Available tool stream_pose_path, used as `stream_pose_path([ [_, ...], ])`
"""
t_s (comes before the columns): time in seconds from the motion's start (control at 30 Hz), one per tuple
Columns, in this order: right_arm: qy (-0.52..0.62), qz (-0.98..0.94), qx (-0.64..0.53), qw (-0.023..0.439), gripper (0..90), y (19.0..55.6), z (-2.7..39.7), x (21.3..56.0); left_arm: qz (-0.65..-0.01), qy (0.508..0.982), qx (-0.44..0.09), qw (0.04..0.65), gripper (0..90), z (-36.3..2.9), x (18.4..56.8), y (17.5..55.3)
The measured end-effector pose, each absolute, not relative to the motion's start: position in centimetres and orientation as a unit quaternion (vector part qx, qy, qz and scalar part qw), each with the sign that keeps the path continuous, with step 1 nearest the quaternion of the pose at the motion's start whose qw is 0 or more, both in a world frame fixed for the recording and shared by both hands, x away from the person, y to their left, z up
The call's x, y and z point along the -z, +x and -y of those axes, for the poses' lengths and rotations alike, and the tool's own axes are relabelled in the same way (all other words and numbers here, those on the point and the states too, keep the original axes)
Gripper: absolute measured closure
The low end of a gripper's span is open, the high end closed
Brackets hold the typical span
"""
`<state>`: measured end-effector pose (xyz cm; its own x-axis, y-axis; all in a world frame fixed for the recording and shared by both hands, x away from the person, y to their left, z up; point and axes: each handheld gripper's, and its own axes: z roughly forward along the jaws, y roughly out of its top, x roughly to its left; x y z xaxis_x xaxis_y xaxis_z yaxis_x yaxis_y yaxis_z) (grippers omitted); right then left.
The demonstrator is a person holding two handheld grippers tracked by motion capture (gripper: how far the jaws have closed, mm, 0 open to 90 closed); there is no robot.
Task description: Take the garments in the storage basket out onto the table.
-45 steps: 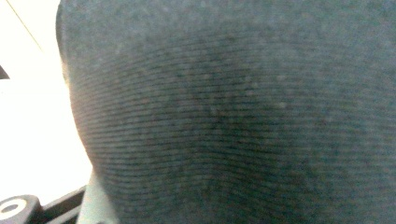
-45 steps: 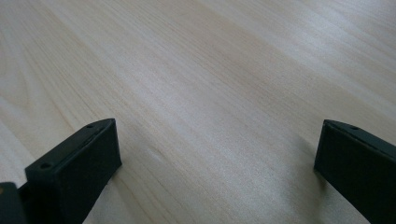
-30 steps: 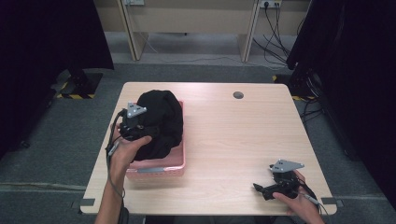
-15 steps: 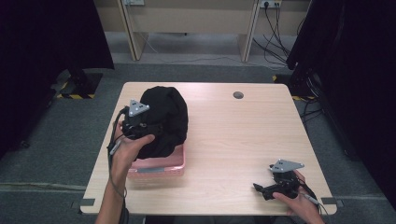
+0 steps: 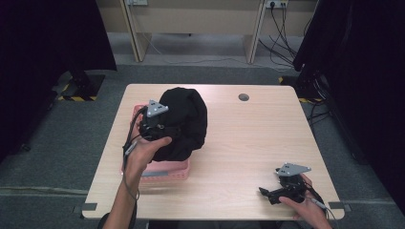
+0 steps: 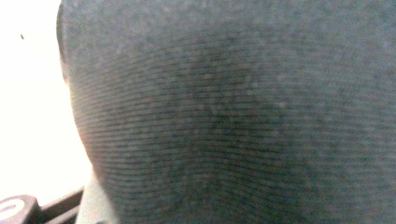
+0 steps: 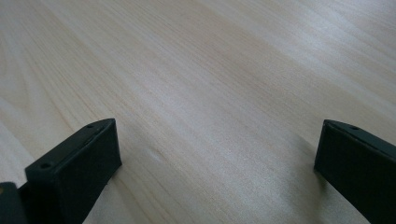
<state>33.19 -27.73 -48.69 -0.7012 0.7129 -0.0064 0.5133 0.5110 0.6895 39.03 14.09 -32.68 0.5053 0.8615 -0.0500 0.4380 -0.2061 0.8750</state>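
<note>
A bundled black garment [image 5: 184, 121] hangs above a pink basket [image 5: 165, 171] on the left half of the wooden table [image 5: 248, 143]. My left gripper [image 5: 160, 129] presses into the garment's left side and holds it up; the ribbed dark fabric [image 6: 233, 116] covers that gripper's own view, hiding the jaws. My right gripper [image 5: 267, 193] rests low at the table's front right corner. In the right gripper view its gripper [image 7: 217, 158] stands open, jaws wide apart over bare wood with nothing between them.
A small dark round disc [image 5: 243, 97] lies near the table's far edge. Dark curtains stand to both sides, and cables run along the floor behind the table.
The left gripper has risen and shifted slightly right, drawing the black garment higher out of the pink basket. The right gripper has stayed still.
</note>
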Motion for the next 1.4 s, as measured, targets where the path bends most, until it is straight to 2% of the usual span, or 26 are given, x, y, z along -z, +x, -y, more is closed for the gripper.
stream_pose_path([
  [0.87,0.357,-0.857,-0.341,0.146,0.5,33.2,27.7,48.7,-0.393,0.777,-0.181,0.457,40.9,-7.7,33.2,39.6],
  [1.4,0.357,-0.857,-0.341,0.147,0.5,33.2,27.7,48.7,-0.385,0.787,-0.164,0.454,40.9,-5.2,33.9,40.2],
])
